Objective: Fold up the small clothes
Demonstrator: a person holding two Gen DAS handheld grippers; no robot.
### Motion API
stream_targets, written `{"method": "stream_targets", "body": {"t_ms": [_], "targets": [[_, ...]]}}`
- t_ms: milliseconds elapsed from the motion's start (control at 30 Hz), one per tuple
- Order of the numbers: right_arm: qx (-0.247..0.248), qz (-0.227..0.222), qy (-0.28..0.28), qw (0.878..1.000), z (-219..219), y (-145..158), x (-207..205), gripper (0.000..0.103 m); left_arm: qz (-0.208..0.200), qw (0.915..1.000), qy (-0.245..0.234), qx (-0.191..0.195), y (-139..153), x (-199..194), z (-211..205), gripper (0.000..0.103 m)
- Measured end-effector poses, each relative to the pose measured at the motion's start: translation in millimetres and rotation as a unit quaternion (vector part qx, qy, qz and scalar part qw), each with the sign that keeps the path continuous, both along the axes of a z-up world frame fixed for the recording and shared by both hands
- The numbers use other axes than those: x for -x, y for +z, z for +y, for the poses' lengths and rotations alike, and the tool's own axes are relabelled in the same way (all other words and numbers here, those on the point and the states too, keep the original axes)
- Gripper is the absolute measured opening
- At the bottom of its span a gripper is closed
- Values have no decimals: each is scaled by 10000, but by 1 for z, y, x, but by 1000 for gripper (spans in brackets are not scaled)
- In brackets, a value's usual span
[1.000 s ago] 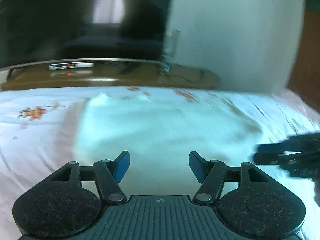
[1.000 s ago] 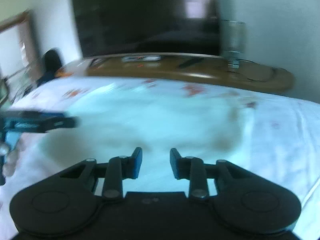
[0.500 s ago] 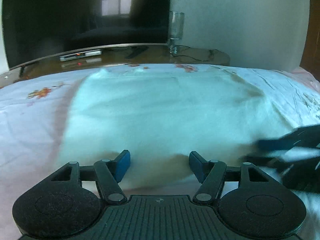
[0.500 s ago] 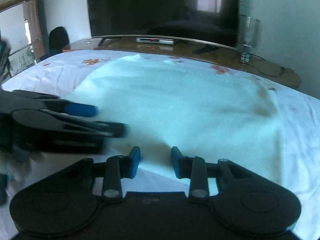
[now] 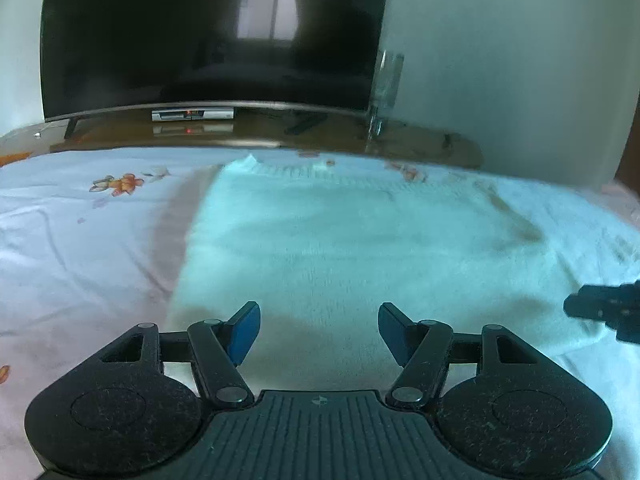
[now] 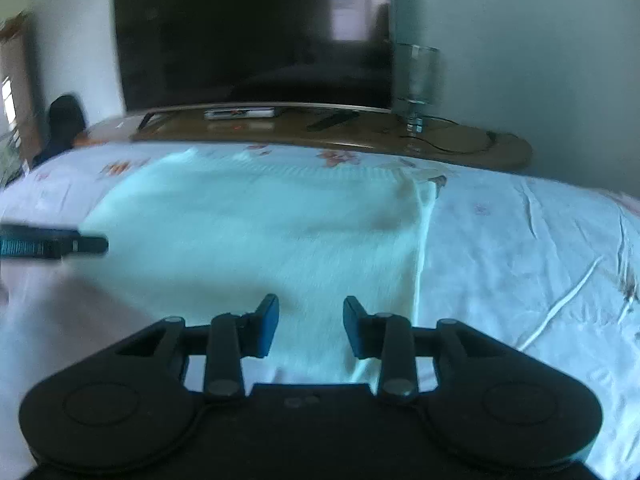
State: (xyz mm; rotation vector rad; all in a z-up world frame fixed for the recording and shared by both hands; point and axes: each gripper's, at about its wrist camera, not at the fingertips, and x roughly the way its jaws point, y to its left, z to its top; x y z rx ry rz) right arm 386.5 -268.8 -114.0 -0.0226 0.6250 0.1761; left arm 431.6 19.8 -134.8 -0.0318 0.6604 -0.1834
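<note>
On the bed (image 5: 72, 240), at 12 o'clock from both hand-held grippers: a pale garment (image 5: 340, 248), spread flat, near hem by the fingertips. A second ago blurred and smeared in both views; now steadier and closer, near edge just under the left hand-held gripper (image 5: 318, 330). Half a second back, crossed close by the other tool at 9 o'clock in the right view; now drawn apart toward the garment's two near corners. Likely lined up for a pinch on the hem to start a fold. Left jaws wide apart, nothing between. Right hand-held gripper (image 6: 310, 326) narrower, opening, cloth below but not pinched. Only container: a glass (image 6: 416, 80) at 1 o'clock on the surface (image 6: 280, 132) beyond the bed, seemingly empty.
</note>
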Motion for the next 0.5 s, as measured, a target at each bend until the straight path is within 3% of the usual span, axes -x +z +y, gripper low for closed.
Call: {"method": "stream_targets", "body": {"t_ms": [33,100,300,333,367,500], "targets": [[7,75,-75,9999,0,-3,-5,34,198,9997,105,-80,-9,-6,-1,65],[292,450,-219,9983,-5,-21,-17,34,97,9999,102,3,-15,-3,4,65],[553,443,-157,9974,-11,-17,-14,36,50,9988,466,173,-1,0,10,66],[437,369,-166,9982,-9,-12,-14,37,100,9988,475,111,-2,-3,8,71],[364,289,-154,9988,-6,-9,-12,38,158,9986,504,-57,-6,-6,6,81],[529,471,-17,9975,4,-19,-22,41,75,9986,387,-357,-15,-4,0,84]]}}
